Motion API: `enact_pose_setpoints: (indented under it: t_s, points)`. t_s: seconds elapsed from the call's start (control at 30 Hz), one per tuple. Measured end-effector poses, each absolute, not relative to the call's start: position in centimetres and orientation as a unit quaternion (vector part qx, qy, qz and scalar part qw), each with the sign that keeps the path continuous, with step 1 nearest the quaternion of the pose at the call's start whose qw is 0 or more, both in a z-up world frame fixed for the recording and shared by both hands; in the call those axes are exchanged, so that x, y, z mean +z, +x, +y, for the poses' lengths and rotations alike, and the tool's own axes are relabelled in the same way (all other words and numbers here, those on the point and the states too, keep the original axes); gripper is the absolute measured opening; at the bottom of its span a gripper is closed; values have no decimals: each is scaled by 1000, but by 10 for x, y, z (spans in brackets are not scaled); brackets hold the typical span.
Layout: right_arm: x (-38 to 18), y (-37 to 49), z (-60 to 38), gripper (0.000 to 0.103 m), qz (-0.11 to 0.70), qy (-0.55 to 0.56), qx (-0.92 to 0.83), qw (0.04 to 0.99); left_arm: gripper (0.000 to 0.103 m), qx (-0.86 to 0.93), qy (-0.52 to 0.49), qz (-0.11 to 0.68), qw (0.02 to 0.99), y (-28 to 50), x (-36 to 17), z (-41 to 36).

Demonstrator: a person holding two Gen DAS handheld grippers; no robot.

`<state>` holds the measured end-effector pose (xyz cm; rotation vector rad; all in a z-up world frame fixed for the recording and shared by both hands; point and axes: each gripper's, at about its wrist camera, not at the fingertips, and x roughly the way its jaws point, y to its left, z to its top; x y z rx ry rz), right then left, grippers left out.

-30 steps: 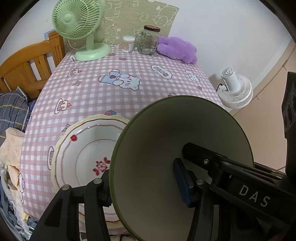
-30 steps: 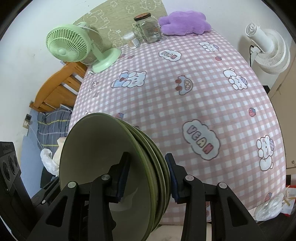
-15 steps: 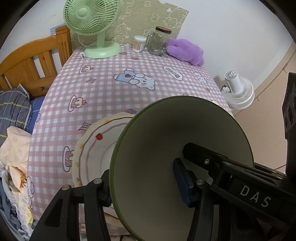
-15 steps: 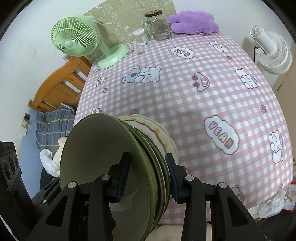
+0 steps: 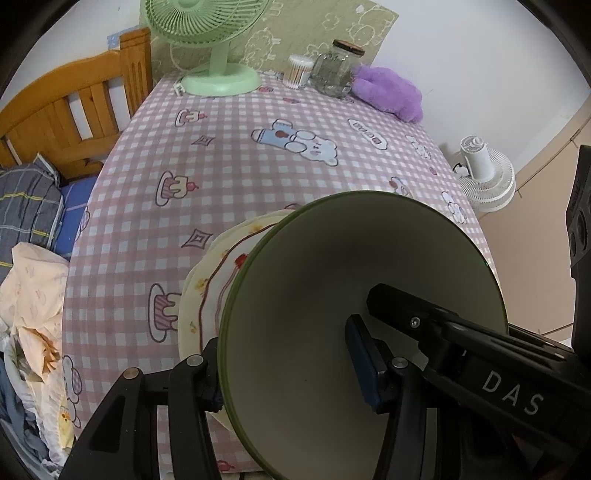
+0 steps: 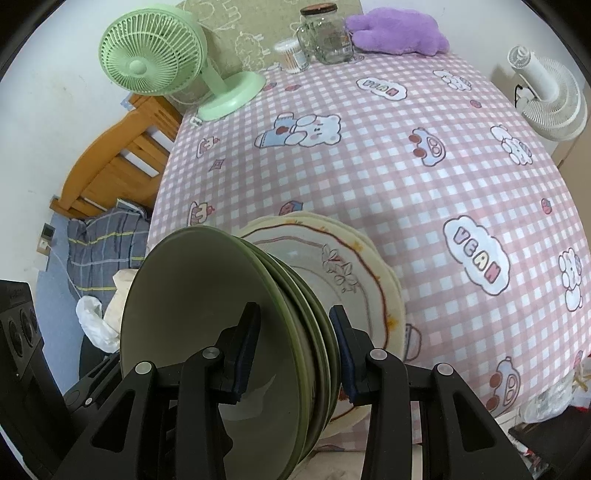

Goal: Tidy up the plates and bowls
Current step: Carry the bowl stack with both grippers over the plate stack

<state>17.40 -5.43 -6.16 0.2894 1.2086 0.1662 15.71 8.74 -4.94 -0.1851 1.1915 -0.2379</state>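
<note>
Stack of green bowls (image 6: 207, 332) held tilted above the counter's near edge, over cream floral plates (image 6: 343, 280) lying flat there. Right gripper (image 6: 293, 349): jaws clamped across the stack's rim. Left gripper (image 5: 284, 363): jaws clamped on the same stack (image 5: 354, 314), one inside, one outside the wall. Likely glazed ceramic: heavy, rigid, slick, chip-prone. Rim grip probably prone to sliding; best lowered gently, level, centred on plates.

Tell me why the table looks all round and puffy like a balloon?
Both views use fisheye lenses: in the right wrist view the checked tablecloth bulges and black corners frame it; in the left wrist view the green bowls loom huge and shadowed inside, while the green fan stays small but sharp.
</note>
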Motion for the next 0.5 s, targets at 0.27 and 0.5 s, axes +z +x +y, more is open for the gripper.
enact_pose_setpoints:
  t_s: [0.27,0.5]
  points:
    - [-71,180,-47,42,584,128,62,799,53,-122,-97,579,800,164,-62,93]
    - [-77,186,-45,41,596,118,49,793,53,-127,-104,588,792,169,-69,93]
